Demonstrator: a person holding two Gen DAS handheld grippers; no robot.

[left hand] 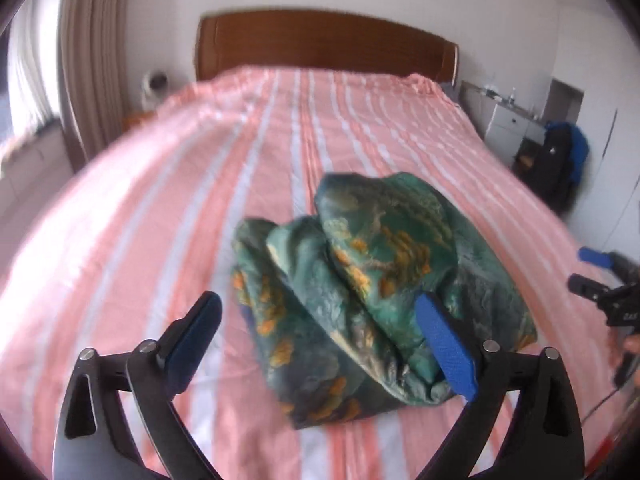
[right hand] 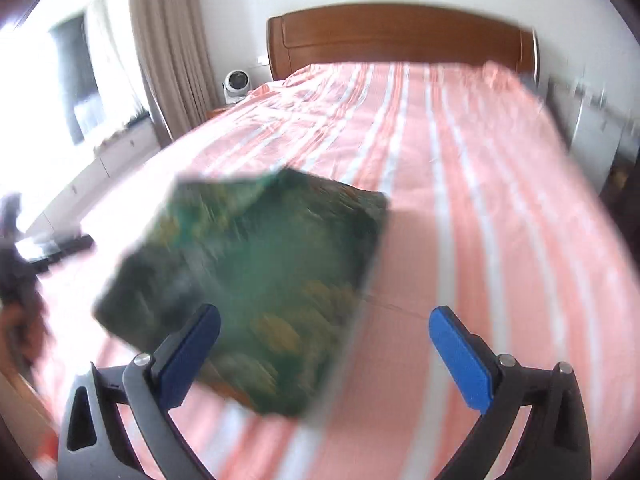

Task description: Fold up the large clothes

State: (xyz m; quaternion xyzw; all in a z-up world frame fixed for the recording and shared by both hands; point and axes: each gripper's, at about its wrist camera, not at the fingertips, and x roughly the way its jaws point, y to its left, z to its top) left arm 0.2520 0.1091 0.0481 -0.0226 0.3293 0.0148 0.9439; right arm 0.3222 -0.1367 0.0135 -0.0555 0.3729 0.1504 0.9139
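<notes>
Left wrist view: green garment (left hand: pixel 360 288) bundled on the striped bed (left hand: pixel 160 208); left gripper (left hand: pixel 320 316) spread apart, right gripper (right hand: pixel 324 330) likewise, at three o'clock

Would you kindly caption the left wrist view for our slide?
Open left gripper above a bunched green patterned garment on a pink striped bed.
</notes>
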